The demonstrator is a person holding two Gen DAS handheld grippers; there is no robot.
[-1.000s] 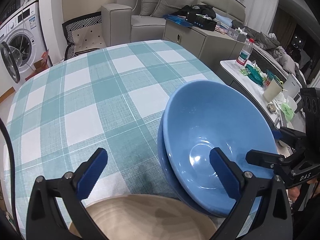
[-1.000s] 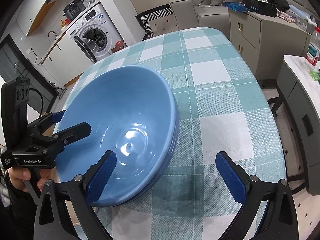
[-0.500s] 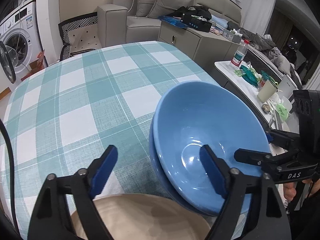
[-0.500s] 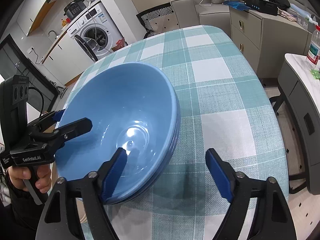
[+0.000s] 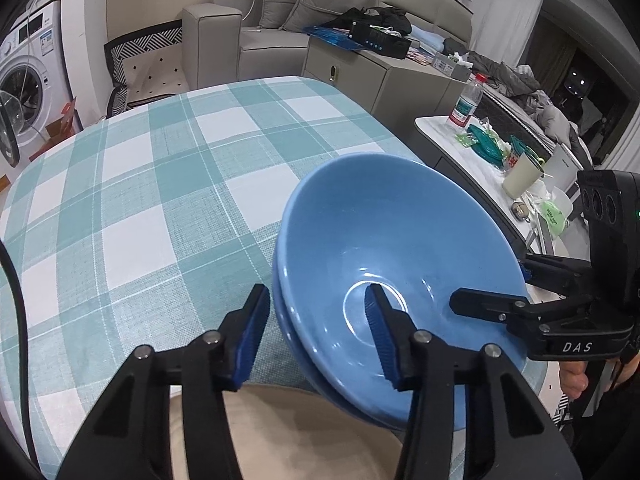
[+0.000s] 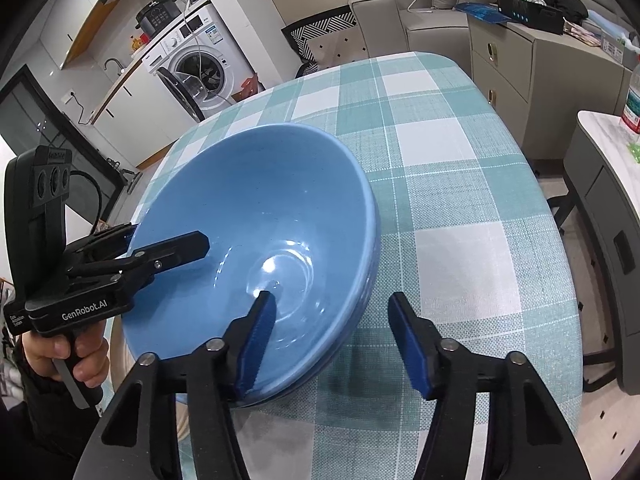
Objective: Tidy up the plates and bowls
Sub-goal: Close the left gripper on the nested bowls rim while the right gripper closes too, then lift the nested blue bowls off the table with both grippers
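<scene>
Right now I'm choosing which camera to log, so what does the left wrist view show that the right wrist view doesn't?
Only the left wrist view shows the beige plate under its fingers, and the cup on the side counter. Only the right wrist view shows the black cooker on the washer. Both show the stacked blue bowls, each gripper straddling an opposite rim, jaws just closing, pads not yet pressing.

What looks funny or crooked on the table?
The two nested blue bowls look tipped instead of flat. Their near edge seems to ride up on the beige plate beside them. Nothing looks spilled or broken.
</scene>
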